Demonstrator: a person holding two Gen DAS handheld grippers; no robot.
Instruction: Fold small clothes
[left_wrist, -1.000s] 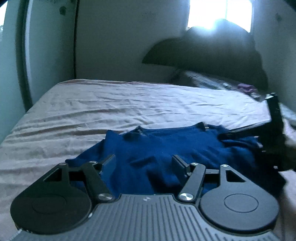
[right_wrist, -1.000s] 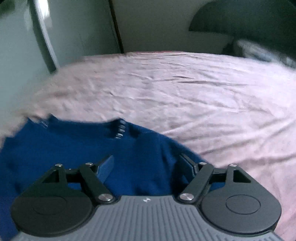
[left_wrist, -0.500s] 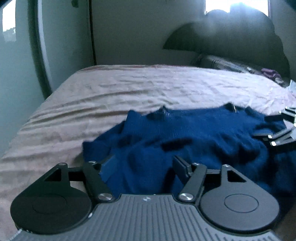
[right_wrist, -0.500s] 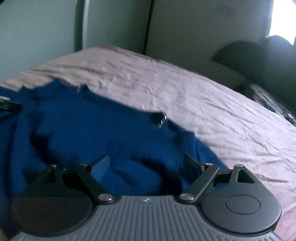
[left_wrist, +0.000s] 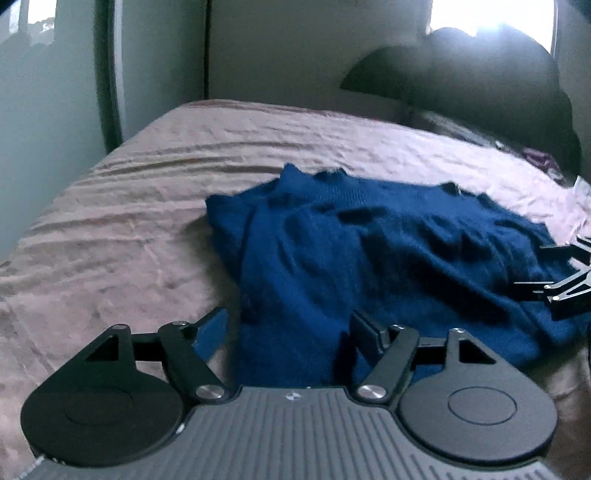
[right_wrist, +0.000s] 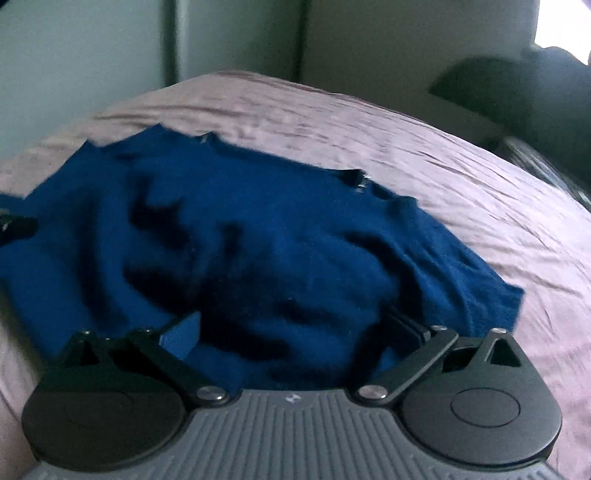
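A dark blue knitted sweater (left_wrist: 369, 254) lies rumpled on the pink bedsheet (left_wrist: 122, 229); it also shows in the right wrist view (right_wrist: 258, 240). My left gripper (left_wrist: 288, 328) is open, with the sweater's near left edge between its fingers. My right gripper (right_wrist: 291, 325) is open over the sweater's near right part, with cloth between its fingers. The right gripper's fingers (left_wrist: 554, 288) show at the right edge of the left wrist view, on the sweater's right side.
The bed (right_wrist: 461, 166) stretches far and right. A dark headboard (left_wrist: 461, 85) and pillows stand at the far right under a bright window (left_wrist: 487, 14). A wall with a dark frame (left_wrist: 107, 74) is on the left.
Both grippers have pulled back and up from the sweater, so more of it shows. The sweater now lies spread wider on the sheet. Both grippers stayed open.
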